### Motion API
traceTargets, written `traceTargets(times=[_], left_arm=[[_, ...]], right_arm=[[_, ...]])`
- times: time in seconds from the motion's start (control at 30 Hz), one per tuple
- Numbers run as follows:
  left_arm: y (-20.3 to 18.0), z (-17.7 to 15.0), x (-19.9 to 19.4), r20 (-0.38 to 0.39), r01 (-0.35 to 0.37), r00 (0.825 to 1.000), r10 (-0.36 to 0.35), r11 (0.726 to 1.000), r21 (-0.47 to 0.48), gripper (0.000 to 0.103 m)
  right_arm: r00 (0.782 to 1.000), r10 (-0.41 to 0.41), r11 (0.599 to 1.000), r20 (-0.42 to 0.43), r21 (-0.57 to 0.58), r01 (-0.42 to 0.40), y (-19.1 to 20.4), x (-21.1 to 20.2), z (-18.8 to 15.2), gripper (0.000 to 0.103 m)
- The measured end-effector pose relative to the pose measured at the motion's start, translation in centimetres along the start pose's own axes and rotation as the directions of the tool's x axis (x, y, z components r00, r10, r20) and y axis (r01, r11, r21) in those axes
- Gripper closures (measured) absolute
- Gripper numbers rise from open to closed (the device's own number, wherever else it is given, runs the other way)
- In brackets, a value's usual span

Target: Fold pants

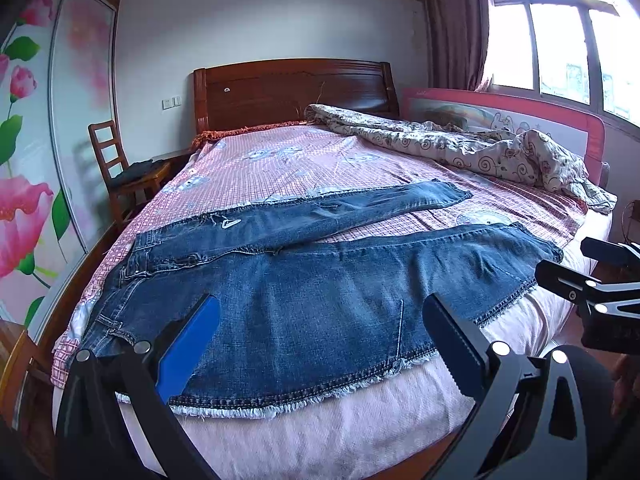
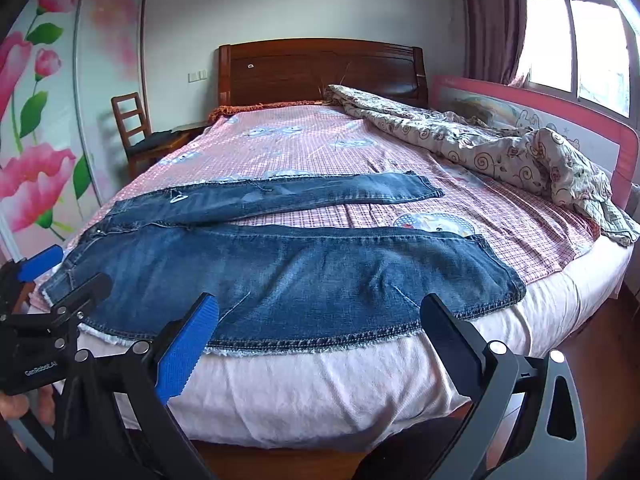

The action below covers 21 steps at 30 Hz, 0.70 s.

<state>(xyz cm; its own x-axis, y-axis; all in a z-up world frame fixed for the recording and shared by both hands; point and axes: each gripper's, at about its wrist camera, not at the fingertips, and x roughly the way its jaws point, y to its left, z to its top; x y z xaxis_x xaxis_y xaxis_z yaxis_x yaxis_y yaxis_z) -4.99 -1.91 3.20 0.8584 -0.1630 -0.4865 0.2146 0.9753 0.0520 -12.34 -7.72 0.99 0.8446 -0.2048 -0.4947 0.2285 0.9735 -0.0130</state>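
The left black tongs with a blue pad and the right black tongs are both wide open and hold nothing, just above the blue denim pants, which lie flat on the pink checked bed, with no fold made yet.

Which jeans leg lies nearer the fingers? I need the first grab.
The near leg, spread along the bed's front edge under both open grippers; the far leg lies beyond it, toward the headboard.
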Motion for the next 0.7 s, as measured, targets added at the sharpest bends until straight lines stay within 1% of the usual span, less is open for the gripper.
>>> traceTargets(times=[0.57, 0.7], left_arm=[[0.5, -0.4, 0.6, -0.019, 0.0, 1.0, 0.0, 1.0, -0.016, 0.002], [1.0, -0.3, 0.9, -0.037, 0.01, 0.999, -0.011, 1.0, -0.026, 0.002]], right_arm=[[1.0, 0.003, 1.0, -0.018, 0.0, -0.003, 0.0, 0.3, 0.0, 0.003], [0.999, 0.011, 1.0, -0.036, 0.015, -0.011, -0.3, 0.7, 0.0, 0.003]])
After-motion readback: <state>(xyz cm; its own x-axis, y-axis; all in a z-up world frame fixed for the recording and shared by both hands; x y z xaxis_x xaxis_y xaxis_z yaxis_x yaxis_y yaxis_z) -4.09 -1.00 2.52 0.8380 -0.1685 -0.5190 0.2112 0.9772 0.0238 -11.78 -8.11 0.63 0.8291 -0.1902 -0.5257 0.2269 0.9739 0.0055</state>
